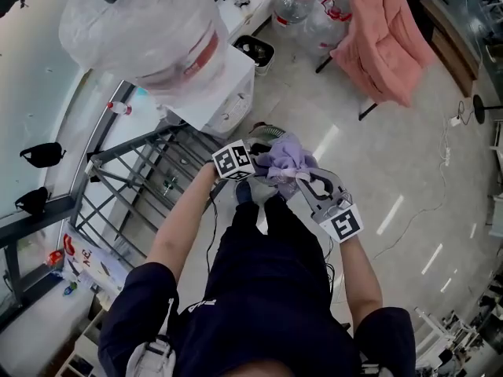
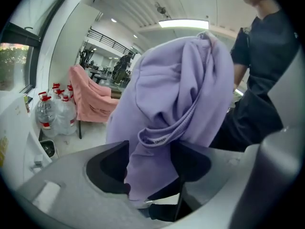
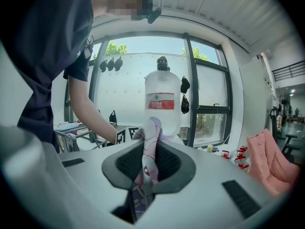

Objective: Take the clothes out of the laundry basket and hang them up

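Pale floor [image 1: 409, 163] and a metal drying rack [image 1: 134, 179] lie below. The purple garment [image 1: 284, 157] is already lifted clear, bunched at waist height between both tools, so hanging it is still to do. The left hand-held gripper [image 2: 152, 168] stands wide, a thick bunch filling the gap against both pads – the right hand-held gripper [image 3: 148, 163] is nearly closed, pinching a thin fold
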`<state>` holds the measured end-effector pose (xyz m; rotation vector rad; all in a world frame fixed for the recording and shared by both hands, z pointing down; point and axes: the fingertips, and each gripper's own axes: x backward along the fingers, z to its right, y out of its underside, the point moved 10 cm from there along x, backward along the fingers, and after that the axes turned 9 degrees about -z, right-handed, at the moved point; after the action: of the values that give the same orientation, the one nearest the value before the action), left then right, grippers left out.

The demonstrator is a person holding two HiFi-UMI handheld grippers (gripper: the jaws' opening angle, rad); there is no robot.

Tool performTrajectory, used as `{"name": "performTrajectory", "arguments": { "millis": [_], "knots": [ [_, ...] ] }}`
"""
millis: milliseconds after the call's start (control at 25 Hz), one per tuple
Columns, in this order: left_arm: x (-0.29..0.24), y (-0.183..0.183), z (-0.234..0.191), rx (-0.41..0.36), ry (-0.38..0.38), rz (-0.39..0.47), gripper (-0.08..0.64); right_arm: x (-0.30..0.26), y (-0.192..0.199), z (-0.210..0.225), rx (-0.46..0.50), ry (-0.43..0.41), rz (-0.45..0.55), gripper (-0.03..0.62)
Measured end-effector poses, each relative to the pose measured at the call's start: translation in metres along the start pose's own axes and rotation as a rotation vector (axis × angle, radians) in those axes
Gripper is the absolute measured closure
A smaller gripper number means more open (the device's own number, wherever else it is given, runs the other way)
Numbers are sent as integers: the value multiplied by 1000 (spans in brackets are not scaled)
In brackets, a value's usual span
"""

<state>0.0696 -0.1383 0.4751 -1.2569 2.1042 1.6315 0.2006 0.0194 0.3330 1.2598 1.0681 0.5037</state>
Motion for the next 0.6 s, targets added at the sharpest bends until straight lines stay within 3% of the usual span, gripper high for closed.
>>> {"name": "performTrajectory", "arguments": {
  "millis": [40,160,200,600],
  "knots": [
    [0,1,3,9,-2,10,293,1,-1,-1,2,10,1,544],
    [3,8,14,81,-59,47,475,4,-1,-7,-4,66,-1,544],
    [6,11,19,108,-95,58,493,6,0,-9,-10,88,-5,543],
    [85,24,57,288,-520,168,520,1,24,-26,-137,251,-108,541]
  ]
}}
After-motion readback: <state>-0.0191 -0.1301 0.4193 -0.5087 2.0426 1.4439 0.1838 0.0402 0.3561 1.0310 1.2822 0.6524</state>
